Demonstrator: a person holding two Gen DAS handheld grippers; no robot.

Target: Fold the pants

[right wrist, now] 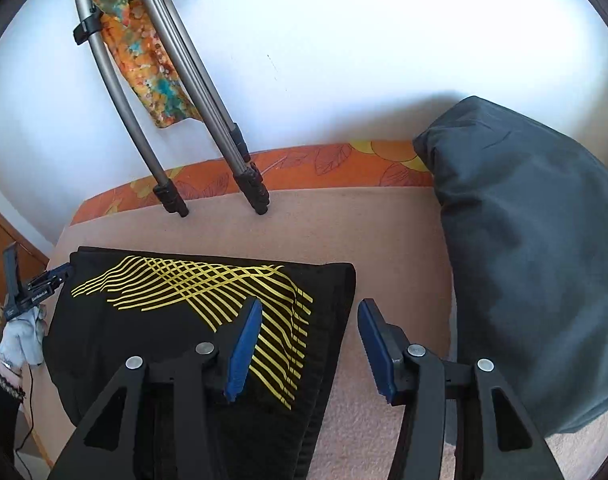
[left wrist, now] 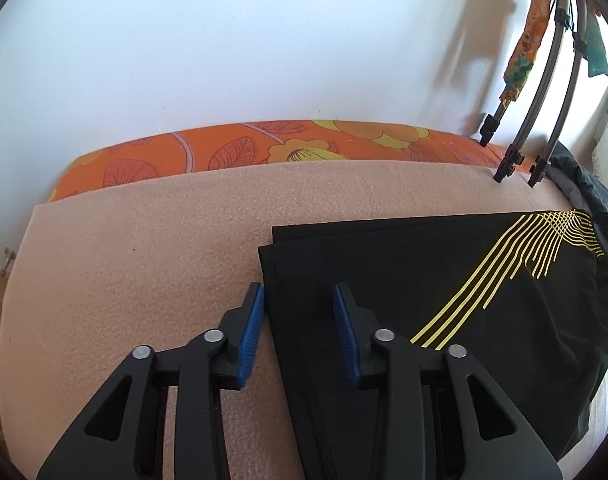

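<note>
Black pants (left wrist: 443, 288) with yellow stripes lie flat on a pink blanket (left wrist: 144, 240), legs doubled over each other. My left gripper (left wrist: 298, 300) is open and empty, straddling the hem edge of the pant legs. My right gripper (right wrist: 309, 320) is open and empty, straddling the waistband end of the pants (right wrist: 176, 320); its left finger is over the yellow print, its right finger over the blanket (right wrist: 383, 232).
A grey pillow (right wrist: 523, 260) lies at the right. Tripod legs (right wrist: 208, 128) stand on the blanket's far edge, also in the left wrist view (left wrist: 515, 148). An orange floral sheet (left wrist: 244, 148) borders the wall. The other gripper (right wrist: 28, 284) shows at the far left.
</note>
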